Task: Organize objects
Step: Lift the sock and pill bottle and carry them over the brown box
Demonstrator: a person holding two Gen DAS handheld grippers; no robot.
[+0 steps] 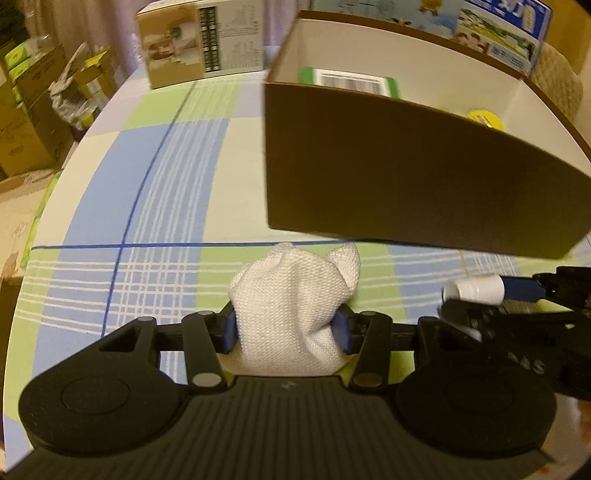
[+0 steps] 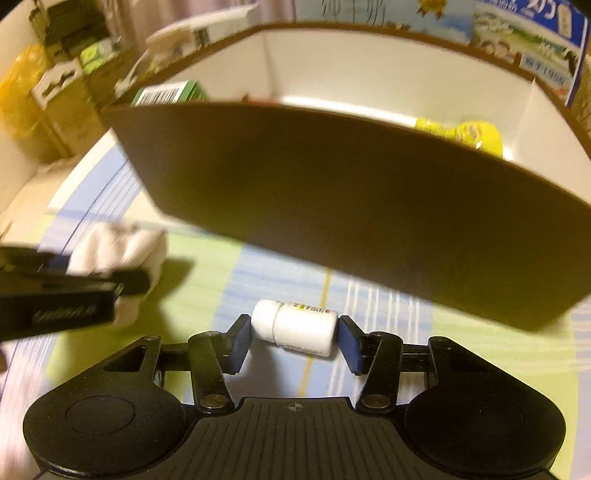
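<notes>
My left gripper [image 1: 286, 326] is shut on a white woven cloth pouch [image 1: 295, 295], just above the checked tablecloth [image 1: 155, 206]. My right gripper [image 2: 295, 338] is shut on a small white pill bottle [image 2: 299, 328], which lies sideways between the blue pads. Right ahead of both stands an open brown box [image 1: 406, 166] with a white inside. It holds a green barcoded packet [image 1: 347, 79] and a yellow item [image 1: 484, 118]. In the right wrist view the same box [image 2: 332, 192] fills the middle, and the left gripper with the pouch [image 2: 122, 247] shows blurred at the left.
A tan printed carton [image 1: 173, 44] stands at the back of the table and a blue printed carton [image 1: 509, 33] behind the brown box. The table's rounded edge [image 1: 70, 155] runs down the left. Stacked cardboard cartons [image 1: 29, 110] sit beyond it.
</notes>
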